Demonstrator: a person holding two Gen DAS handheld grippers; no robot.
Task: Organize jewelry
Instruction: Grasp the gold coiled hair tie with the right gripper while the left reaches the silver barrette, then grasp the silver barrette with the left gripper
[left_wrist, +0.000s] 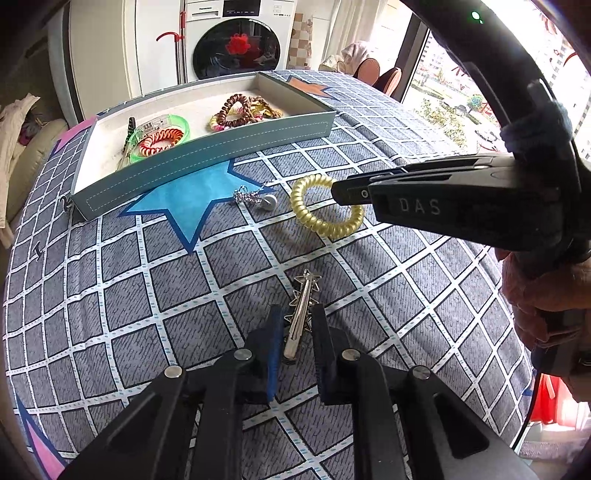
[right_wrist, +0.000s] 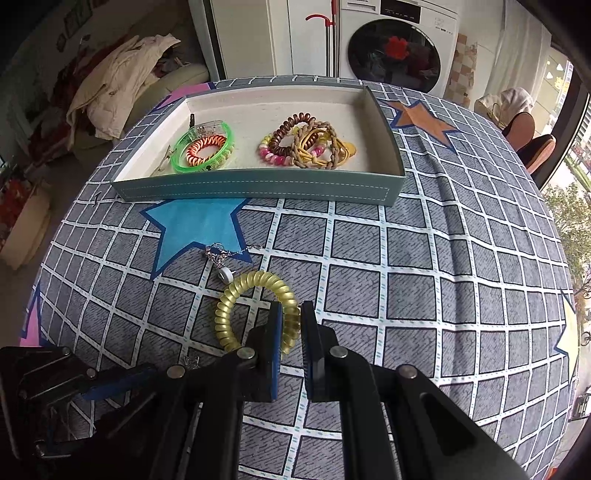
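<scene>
**Both grippers down on the tablecloth, tray waiting at the far edge**

Left gripper (left_wrist: 293, 325) has its two pads either side of a silver star hair clip (left_wrist: 302, 310) lying flat on the checked tablecloth (left_wrist: 147, 295) — narrow gap, and I can't tell if the pads actually pinch it. Right gripper (right_wrist: 291, 321) is nearly closed around one side of a yellow spiral hair tie (right_wrist: 258, 310); one pad sits inside the ring, the other outside, with the coil between them.

Just left of that tie, touching the blue star print, lies a silver chain with a round pendant (left_wrist: 255, 197). Farther back sits the blue-grey tray (right_wrist: 258, 186), near wall facing the grippers. Inside: green bangle (right_wrist: 203, 149) with an orange spiral tie on the left, a heap of brown, pink and yellow ties (right_wrist: 306, 146) on the right — bare floor between them and along the far wall. Open cloth stretches right of the grippers.
</scene>
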